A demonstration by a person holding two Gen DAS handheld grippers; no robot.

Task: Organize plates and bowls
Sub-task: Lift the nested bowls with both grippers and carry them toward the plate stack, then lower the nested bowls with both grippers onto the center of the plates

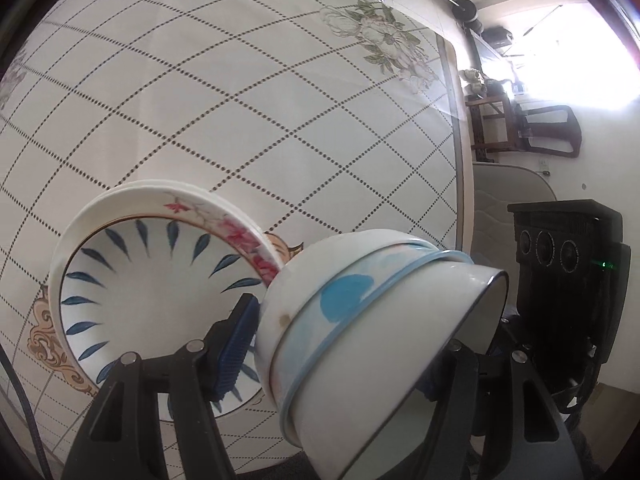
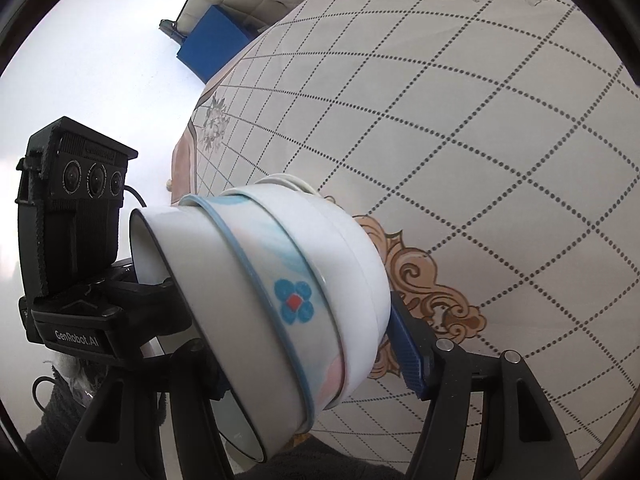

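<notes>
A nested stack of three bowls [image 1: 360, 344] is held tilted above the table between both grippers; it also shows in the right wrist view [image 2: 280, 308]. The middle bowl has a blue rim and blue flower marks. My left gripper [image 1: 340, 340] is shut on the bowl stack, its blue pad [image 1: 236, 344] against the outer bowl. My right gripper [image 2: 304, 344] is shut on the same stack, blue pad [image 2: 408, 356] on its side. A stack of plates [image 1: 160, 276], top one with blue leaf marks, lies on the table behind the bowls.
The table wears a white cloth [image 1: 240, 112] with dotted diamond lines and flower prints; its edge [image 1: 460, 152] runs at the right. The other gripper's black camera body [image 1: 568, 288] is close beside the bowls. A chair [image 1: 548, 132] and a blue box [image 2: 216, 44] stand beyond the table.
</notes>
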